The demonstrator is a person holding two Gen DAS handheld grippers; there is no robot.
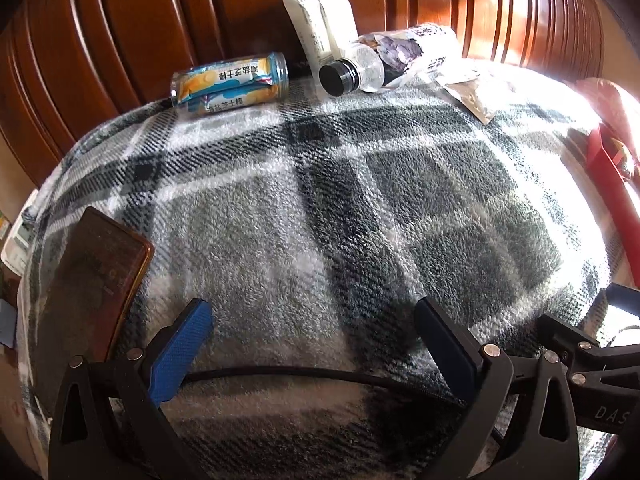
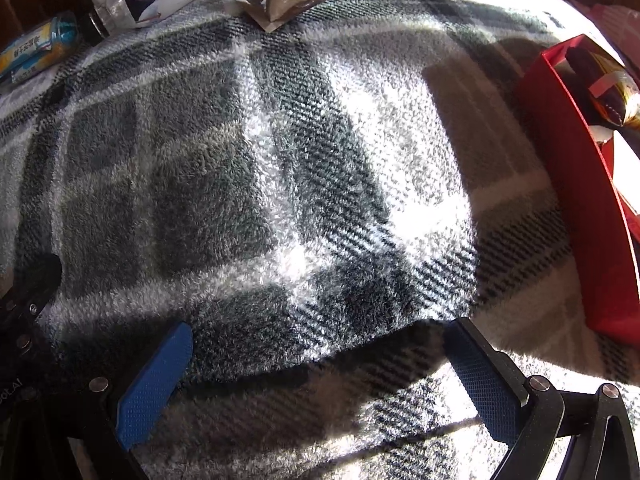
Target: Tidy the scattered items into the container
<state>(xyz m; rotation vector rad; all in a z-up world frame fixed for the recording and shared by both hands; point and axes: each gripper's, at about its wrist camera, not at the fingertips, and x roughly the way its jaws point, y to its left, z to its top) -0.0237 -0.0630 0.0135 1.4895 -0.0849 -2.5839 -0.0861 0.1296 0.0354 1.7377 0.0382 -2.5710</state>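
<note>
On the plaid blanket point(image 1: 304, 200), both grippers gape empty; red box point(image 2: 580, 200) is cut off.

A grey-and-white plaid fleece blanket point(image 1: 320, 208) covers the surface; a brown ribbed wooden headboard point(image 1: 132, 20) stands behind it. Along the far edge, left to right: a blue-and-yellow printed can point(image 1: 230, 85) lying on its side; a clear plastic bottle with a black cap point(image 1: 352, 72), also on its side, cap toward the can; a white soft packet point(image 1: 316, 20) leaning upright behind the bottle; a printed white snack bag point(image 1: 412, 50) touching the bottle; a small brown foil sachet point(image 1: 476, 98) just beside the bag. A red open box point(image 2: 576, 184) sits at the right edge, a dark wrapped item point(image 2: 612, 96) inside it. A brown flat rectangular case point(image 1: 96, 276) lies at the near left.
</note>
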